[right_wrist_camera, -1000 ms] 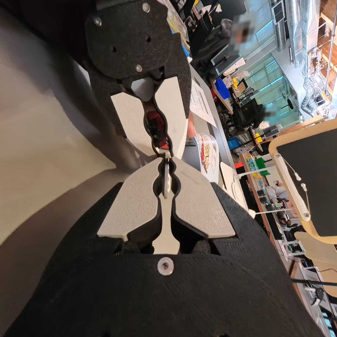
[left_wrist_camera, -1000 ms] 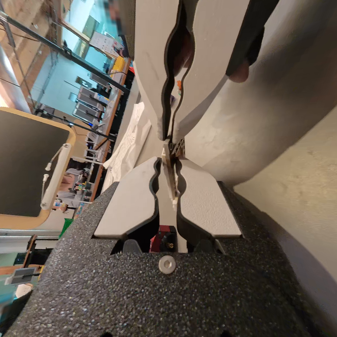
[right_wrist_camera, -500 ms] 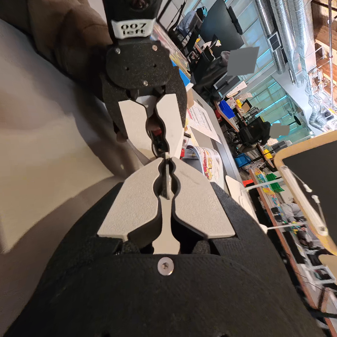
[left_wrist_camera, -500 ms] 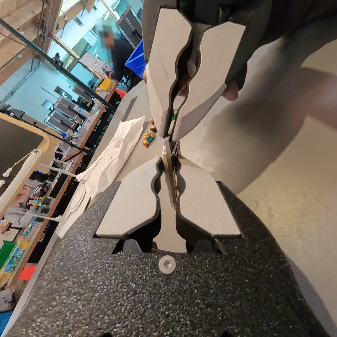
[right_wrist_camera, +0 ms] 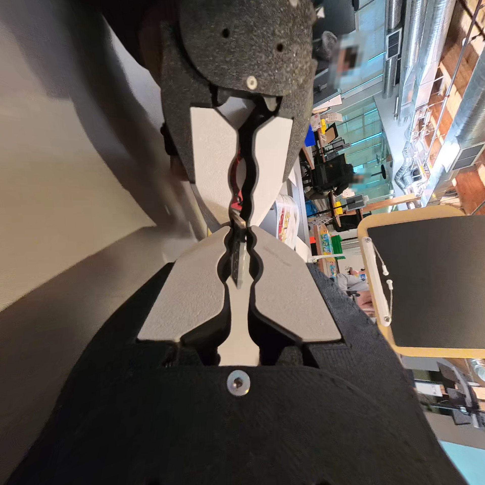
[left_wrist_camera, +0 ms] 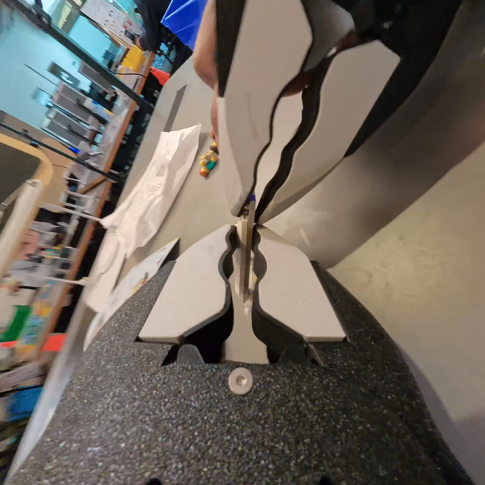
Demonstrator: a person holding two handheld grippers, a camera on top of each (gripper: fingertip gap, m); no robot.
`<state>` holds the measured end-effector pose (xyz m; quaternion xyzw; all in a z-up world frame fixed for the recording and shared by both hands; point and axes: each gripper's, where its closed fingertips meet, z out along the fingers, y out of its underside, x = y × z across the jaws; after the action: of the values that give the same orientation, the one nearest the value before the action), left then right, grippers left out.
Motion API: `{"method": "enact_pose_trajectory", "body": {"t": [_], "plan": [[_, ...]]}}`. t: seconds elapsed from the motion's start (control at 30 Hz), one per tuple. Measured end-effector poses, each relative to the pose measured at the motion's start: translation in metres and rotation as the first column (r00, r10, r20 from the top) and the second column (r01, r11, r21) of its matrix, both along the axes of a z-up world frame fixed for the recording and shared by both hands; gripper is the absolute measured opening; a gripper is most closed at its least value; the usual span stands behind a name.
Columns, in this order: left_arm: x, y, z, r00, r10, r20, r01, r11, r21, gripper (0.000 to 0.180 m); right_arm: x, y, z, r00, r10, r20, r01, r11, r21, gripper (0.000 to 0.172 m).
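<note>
Between the grey fingers of the left gripper (left_wrist_camera: 246,228), nearest its camera, a thin stack of cream and tan flat plastic plates (left_wrist_camera: 245,262) stands edge-on. The fingertips are clenched on the stack, with both pads lying against its faces.

Tip to tip with it, the right gripper (right_wrist_camera: 239,232) comes in from the opposite side, and both are held above the plain grey table (left_wrist_camera: 393,288). In its own view, its fingers are closed on a dark grey flat plate with round studs (right_wrist_camera: 237,262), which sits slightly tilted in the grasp with a paler layer behind it. The far end of the dark plate reaches the left gripper's fingertips, so the two grippers appear to be gripping opposite ends of one slim assembly. I cannot tell whether the layers are fully pressed together. A small blue bit (left_wrist_camera: 252,197) shows just inside the right gripper's tips, and something red (right_wrist_camera: 237,183) shows deeper between the left gripper's fingers.

Farther off on the table, a few small coloured toy pieces (left_wrist_camera: 208,162) lie just beyond the grippers. A crumpled white paper sheet (left_wrist_camera: 157,183) lies towards the table's left edge, and a printed colour booklet (right_wrist_camera: 287,220) lies near the far edge. Beyond the table stands a black board in a pale wooden frame (right_wrist_camera: 420,275).
</note>
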<state>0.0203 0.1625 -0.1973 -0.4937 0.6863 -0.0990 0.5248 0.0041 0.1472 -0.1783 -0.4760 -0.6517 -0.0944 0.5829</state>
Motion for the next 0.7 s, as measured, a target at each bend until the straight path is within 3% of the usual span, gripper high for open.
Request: {"method": "enact_pose_trajectory", "body": {"t": [0.1, 0.4, 0.5, 0.7], "plan": [[0.000, -0.007, 0.003, 0.999, -0.034, 0.041, 0.040, 0.989, -0.144, 0.011, 0.000, -0.004, 0.006, 1.000, 0.029, 0.004, -0.029, 0.999, 0.036, 0.009], [0.001, -0.022, 0.006, 0.990, -0.110, 0.084, 0.130, 0.946, -0.298, 0.011, -0.001, -0.015, 0.011, 0.992, 0.099, 0.075, -0.107, 0.987, 0.116, 0.009], [-0.006, -0.006, 0.010, 0.991, -0.047, 0.125, 0.092, 0.917, -0.388, 0.010, -0.008, -0.031, 0.011, 0.978, 0.184, 0.094, -0.196, 0.972, 0.128, 0.005], [-0.008, 0.000, 0.016, 0.984, -0.014, 0.175, 0.090, 0.895, -0.436, 0.010, 0.000, -0.020, 0.013, 0.988, 0.113, 0.104, -0.131, 0.973, 0.189, 0.005]]}}
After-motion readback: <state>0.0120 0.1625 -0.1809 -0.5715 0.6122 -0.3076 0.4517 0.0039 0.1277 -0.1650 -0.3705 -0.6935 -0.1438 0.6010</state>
